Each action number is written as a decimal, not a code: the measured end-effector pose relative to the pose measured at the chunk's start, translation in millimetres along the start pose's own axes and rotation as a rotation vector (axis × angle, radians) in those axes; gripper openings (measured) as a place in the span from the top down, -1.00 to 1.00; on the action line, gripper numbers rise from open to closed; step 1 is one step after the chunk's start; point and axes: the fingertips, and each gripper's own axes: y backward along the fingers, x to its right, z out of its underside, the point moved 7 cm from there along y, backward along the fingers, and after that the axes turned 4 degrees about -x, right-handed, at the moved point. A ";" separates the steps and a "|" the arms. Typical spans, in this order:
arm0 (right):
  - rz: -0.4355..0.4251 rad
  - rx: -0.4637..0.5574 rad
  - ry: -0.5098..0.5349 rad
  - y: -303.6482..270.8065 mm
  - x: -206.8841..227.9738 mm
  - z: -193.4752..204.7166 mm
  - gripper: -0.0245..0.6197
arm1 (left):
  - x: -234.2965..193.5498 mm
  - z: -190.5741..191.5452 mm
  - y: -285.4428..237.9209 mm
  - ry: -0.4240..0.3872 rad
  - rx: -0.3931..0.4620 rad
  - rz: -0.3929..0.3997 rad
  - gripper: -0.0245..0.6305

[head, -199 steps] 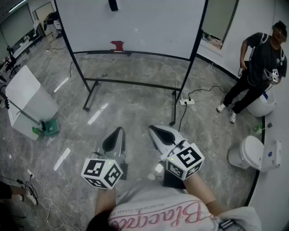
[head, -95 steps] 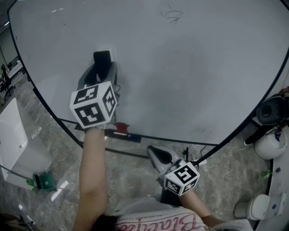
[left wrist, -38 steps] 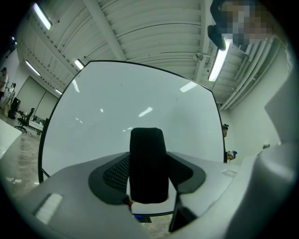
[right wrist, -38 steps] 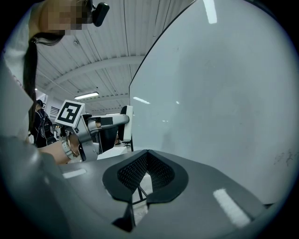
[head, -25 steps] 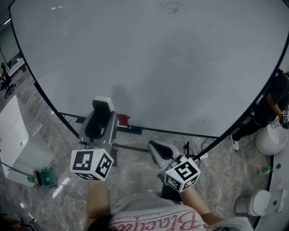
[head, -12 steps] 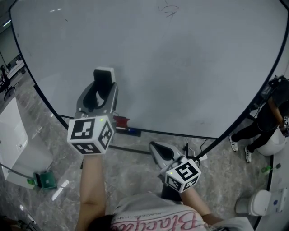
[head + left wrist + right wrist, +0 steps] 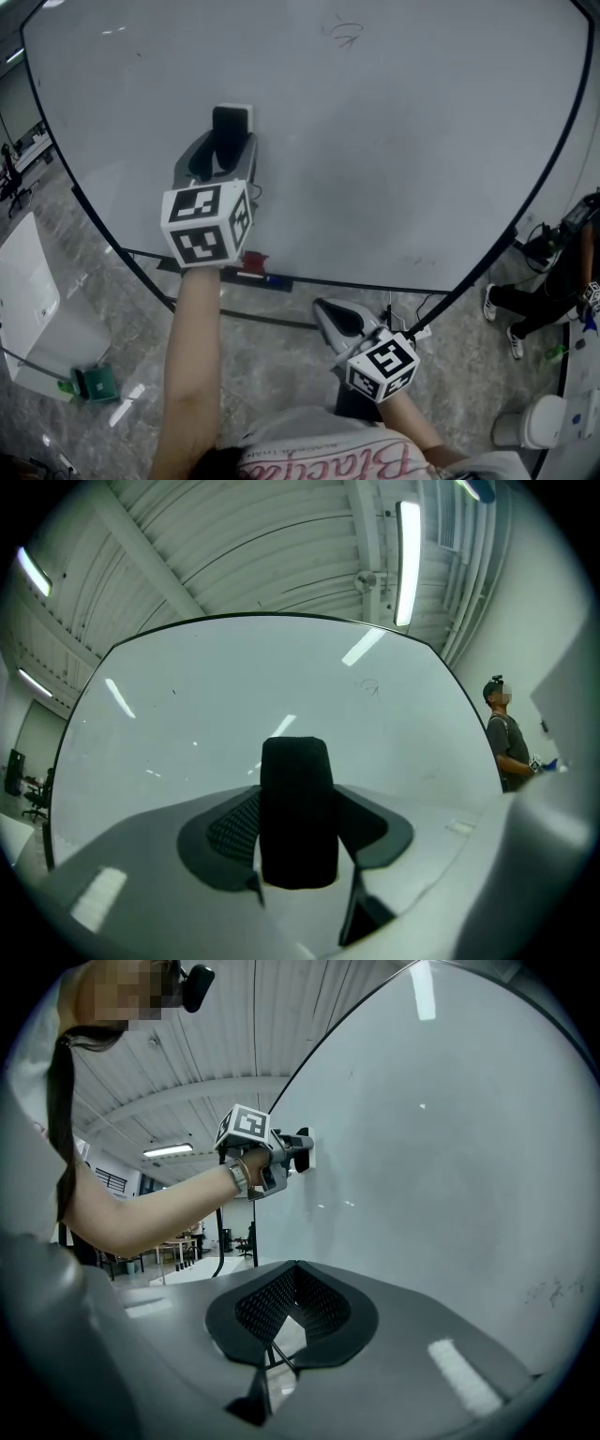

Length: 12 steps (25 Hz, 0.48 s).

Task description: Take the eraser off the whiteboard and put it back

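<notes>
at the left of the whiteboard (image 7: 403, 141), the left gripper (image 7: 225, 148) is clamping the black eraser (image 7: 298, 808) and holding it up at the board's face; whether it is touching is unclear; the right gripper (image 7: 330, 317) is hanging low, jaws together, empty; the put-back step seems in hand; next comes pressing the eraser flat till it sticks, then letting go.

Eraser (image 7: 232, 121) in left hand-held gripper (image 7: 228, 142), before whiteboard (image 7: 403, 159) — right hand-held gripper (image 7: 329, 315) lower
</notes>
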 end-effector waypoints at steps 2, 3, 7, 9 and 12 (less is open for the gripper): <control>0.000 -0.001 0.003 0.4 0.0 -0.7 0.92 | 0.0 -2.7 -5.6 0.000 0.002 0.000 0.23; 0.001 -0.001 0.004 0.7 0.3 -1.1 0.92 | 0.1 -3.6 -8.0 0.001 0.002 0.000 0.23; 0.006 -0.002 0.007 2.6 2.4 -2.6 0.92 | 0.1 -3.9 -15.8 -0.006 -0.007 -0.009 0.23; 0.006 -0.002 0.009 3.3 3.5 -3.2 0.92 | -0.5 -3.6 -18.9 -0.017 -0.015 -0.017 0.23; 0.009 0.000 0.008 4.1 5.2 -3.9 0.92 | -0.4 -3.1 -22.5 -0.024 -0.027 -0.018 0.23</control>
